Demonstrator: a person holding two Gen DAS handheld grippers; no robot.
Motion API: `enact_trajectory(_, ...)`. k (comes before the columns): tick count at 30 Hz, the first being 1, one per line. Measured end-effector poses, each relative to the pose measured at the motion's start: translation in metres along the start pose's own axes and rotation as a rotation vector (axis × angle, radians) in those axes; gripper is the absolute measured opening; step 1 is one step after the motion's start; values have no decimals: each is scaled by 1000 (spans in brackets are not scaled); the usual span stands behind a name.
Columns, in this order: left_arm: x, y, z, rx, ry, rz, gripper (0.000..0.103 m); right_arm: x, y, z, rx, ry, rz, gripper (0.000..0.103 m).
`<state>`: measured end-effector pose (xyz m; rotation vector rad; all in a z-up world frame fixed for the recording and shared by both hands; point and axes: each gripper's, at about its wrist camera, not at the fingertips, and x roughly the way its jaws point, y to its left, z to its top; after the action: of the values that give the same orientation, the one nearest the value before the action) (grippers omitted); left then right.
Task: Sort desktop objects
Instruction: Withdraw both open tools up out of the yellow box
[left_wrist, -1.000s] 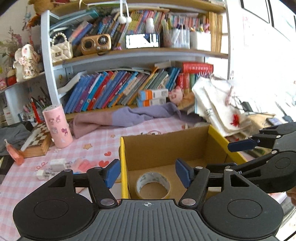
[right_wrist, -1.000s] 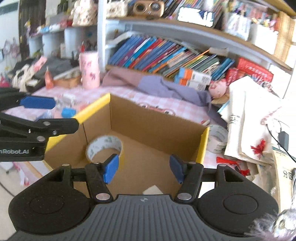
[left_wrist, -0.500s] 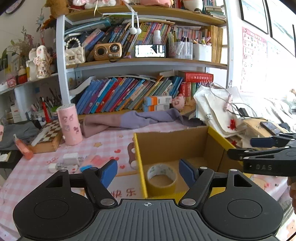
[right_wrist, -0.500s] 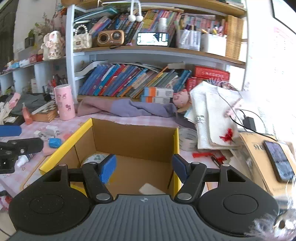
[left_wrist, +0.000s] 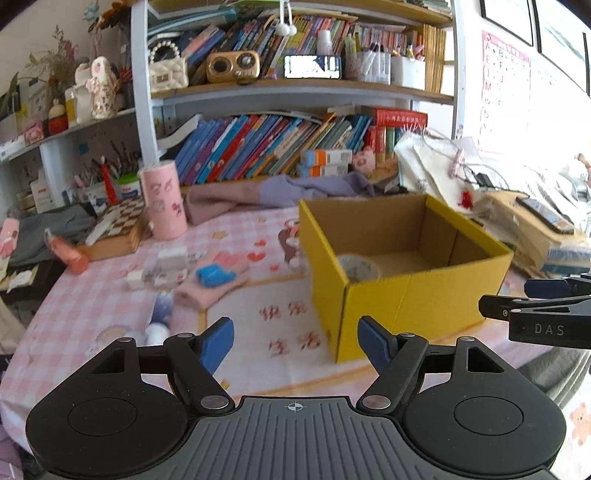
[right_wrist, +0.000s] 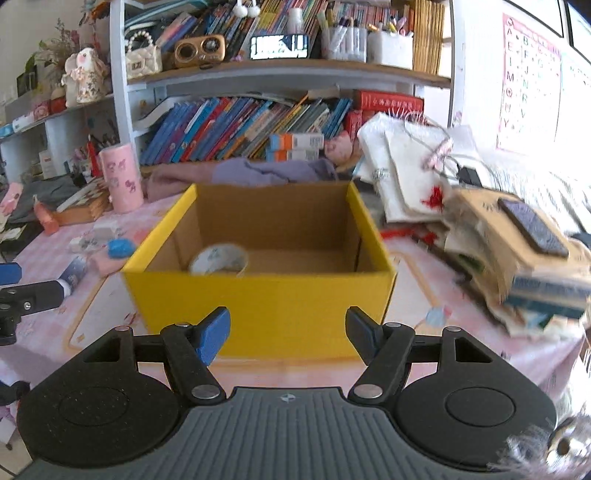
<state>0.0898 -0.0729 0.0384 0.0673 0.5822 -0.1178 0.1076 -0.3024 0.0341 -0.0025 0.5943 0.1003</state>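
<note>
A yellow cardboard box (left_wrist: 402, 306) stands open on the pink checked table; it also shows in the right wrist view (right_wrist: 258, 306). A roll of tape (left_wrist: 358, 267) lies inside it at the left, seen too in the right wrist view (right_wrist: 218, 259). Left of the box lie a blue object (left_wrist: 214, 275) on a pink cloth (left_wrist: 207, 291), white small items (left_wrist: 162, 266) and a small tube (left_wrist: 160, 317). My left gripper (left_wrist: 295, 345) is open and empty, in front of the box. My right gripper (right_wrist: 288, 338) is open and empty, near the box's front wall.
A pink cylinder (left_wrist: 164, 201), a chessboard box (left_wrist: 118, 229) and an orange bottle (left_wrist: 66, 253) stand at the back left. Purple cloth (left_wrist: 273, 194) lies behind the box. Bags, a carton and a phone (right_wrist: 532, 229) pile up on the right. Bookshelves (left_wrist: 295, 92) rise behind.
Both grippers have pulled back and away from over the box; the box's front wall now shows in both views. Both stay open and empty.
</note>
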Motion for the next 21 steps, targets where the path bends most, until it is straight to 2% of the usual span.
enact_trajectory(18, -23, 39, -49, 0, 87, 3, 76, -26, 78, -52, 7, 84, 19, 72)
enact_trajectory(21, -25, 44, -54, 6, 96, 5, 82, -27, 90, -56, -18, 88, 39, 74)
